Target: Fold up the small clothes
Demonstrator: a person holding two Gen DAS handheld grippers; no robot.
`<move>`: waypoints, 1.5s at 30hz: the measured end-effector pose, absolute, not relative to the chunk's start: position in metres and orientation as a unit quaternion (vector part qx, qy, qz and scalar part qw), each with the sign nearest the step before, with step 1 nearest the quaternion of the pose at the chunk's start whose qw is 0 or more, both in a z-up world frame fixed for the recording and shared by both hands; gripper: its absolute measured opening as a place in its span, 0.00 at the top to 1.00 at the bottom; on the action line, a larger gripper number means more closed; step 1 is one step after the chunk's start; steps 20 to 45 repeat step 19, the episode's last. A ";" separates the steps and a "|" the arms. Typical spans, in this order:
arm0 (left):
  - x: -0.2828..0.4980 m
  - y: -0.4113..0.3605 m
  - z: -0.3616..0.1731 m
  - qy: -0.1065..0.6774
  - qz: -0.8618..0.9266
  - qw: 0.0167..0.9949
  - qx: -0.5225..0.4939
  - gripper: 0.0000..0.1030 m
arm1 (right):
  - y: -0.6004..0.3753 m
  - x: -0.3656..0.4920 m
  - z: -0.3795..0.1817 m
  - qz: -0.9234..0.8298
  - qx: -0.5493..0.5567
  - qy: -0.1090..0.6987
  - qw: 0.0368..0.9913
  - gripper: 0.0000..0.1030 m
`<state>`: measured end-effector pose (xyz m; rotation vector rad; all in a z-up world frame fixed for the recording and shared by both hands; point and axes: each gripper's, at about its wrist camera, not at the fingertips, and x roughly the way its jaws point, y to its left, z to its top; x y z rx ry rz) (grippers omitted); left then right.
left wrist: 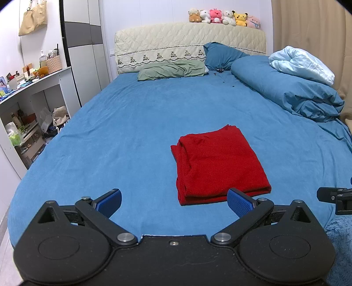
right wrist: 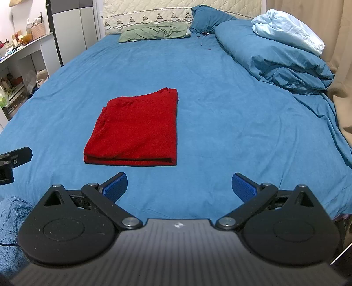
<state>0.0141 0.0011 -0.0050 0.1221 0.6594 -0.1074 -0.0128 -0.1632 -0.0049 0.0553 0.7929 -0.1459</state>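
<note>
Hovering both tools at near edge of blue-sheeted bed (left wrist: 132,132), you. One red knit garment (left wrist: 220,162), folded into neat layered rectangle, lies flat on sheet just beyond fingertips, doubled edge facing you: looks finished, likely why nothing gripped. Left gripper (left wrist: 175,202) spread wide, empty. Right gripper (right wrist: 179,187) spread wide, empty, garment ahead to its left. Count: one garment, two grippers, six plush toys (left wrist: 224,16) on headboard.
</note>
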 end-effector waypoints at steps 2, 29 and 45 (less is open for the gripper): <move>0.014 0.000 -0.005 0.324 -0.051 0.943 0.060 0.00 | -0.163 -0.013 -0.005 -0.071 0.026 0.385 0.920 0.00; 0.015 -0.002 -0.008 0.309 -0.049 0.948 0.064 0.00 | -0.159 -0.013 -0.003 -0.072 0.029 0.384 0.920 0.00; 0.015 -0.002 -0.008 0.309 -0.049 0.948 0.064 0.00 | -0.159 -0.013 -0.003 -0.072 0.029 0.384 0.920 0.00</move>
